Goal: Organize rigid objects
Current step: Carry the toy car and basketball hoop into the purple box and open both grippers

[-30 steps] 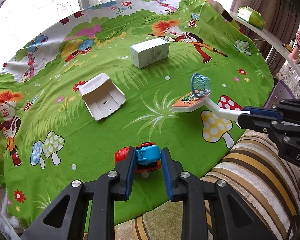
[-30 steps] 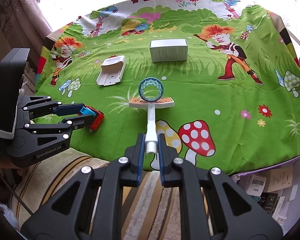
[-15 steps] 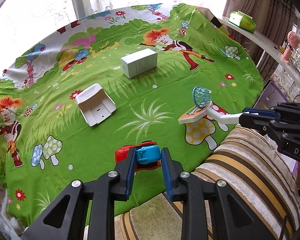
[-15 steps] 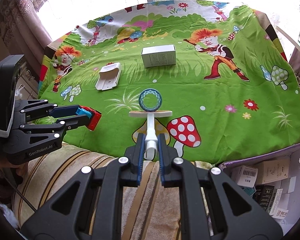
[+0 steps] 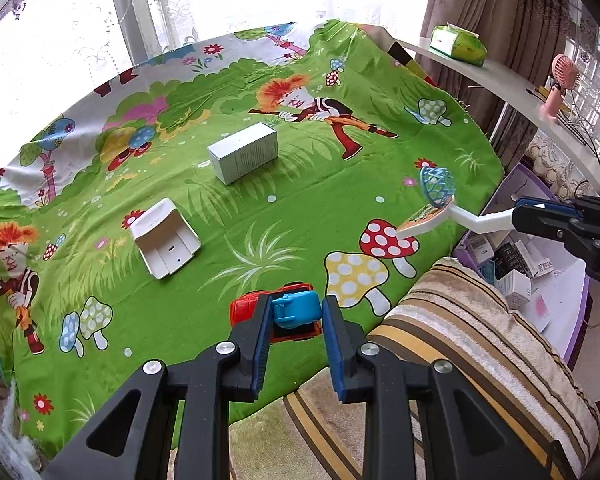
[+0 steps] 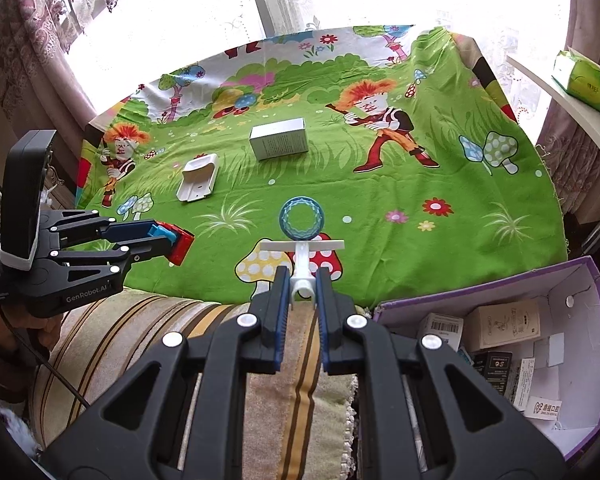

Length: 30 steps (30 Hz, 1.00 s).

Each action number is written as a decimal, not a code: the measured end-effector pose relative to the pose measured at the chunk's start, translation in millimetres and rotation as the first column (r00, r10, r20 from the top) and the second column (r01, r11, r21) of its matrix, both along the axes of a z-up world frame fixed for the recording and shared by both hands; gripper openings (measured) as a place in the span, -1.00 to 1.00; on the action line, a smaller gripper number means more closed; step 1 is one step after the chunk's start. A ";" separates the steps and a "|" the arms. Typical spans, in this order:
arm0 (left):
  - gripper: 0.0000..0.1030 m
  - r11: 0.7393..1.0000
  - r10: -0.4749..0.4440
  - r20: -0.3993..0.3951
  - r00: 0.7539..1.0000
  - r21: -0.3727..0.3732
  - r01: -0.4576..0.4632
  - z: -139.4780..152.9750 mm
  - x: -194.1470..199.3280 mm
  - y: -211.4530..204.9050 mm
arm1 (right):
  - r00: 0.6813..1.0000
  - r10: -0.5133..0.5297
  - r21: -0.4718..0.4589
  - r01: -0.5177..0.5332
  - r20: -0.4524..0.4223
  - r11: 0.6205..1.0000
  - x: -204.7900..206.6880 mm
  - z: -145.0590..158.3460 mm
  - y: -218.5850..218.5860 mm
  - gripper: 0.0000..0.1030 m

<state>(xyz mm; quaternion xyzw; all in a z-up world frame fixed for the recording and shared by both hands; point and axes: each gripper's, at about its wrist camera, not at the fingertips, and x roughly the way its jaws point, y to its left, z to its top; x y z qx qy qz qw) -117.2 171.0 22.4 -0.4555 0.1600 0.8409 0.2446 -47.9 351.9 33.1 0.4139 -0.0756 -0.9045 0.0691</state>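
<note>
We hold the left tool (image 5: 294,322) closed on a red and blue toy truck (image 5: 288,312), its blue pads pressed against the blue cab, and the truck hangs over the near edge of the desk (image 5: 260,216), which is covered by a green cartoon cloth. In the right wrist view the same left tool (image 6: 168,238) sits to the left of the white box (image 6: 279,138) and nearer to us, with the toy truck (image 6: 176,240) sticking out past its tips.

Our right tool (image 6: 303,280) is clamped on the white stem of a toy basketball hoop (image 6: 302,232), whose blue net ring stands upright above a flat white backboard. The hoop is held in the air, nearer to us than the white box, over the red and yellow mushrooms printed at the desk's near edge. From the left wrist view the toy basketball hoop (image 5: 436,200) is off to the right of the white box (image 5: 244,152), with the right tool (image 5: 540,216) gripping the far end of its stem.

A white plastic holder (image 6: 198,178) lies on the cloth just left of the white box and a little nearer. Below and right of the box, beyond the desk edge, stands a purple carton (image 6: 596,280) holding small packages. A striped cushion (image 6: 140,340) lies under both tools.
</note>
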 end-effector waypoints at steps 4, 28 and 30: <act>-0.49 0.999 -0.044 -0.017 0.999 0.006 0.044 10.1 6.7 20.8 | 0.998 -0.065 0.011 0.065 -0.025 0.998 17.8 13.9 30.8 -0.69; -0.49 0.932 -0.363 0.033 0.931 0.001 0.363 6.5 73.8 180.5 | 0.920 -0.384 0.029 0.383 0.083 0.924 117.5 -31.8 175.1 -0.69; -0.49 0.925 -0.378 0.048 0.924 0.001 0.379 2.0 75.5 191.6 | 0.915 -0.393 0.024 0.393 0.092 0.919 121.1 -36.4 180.1 -0.69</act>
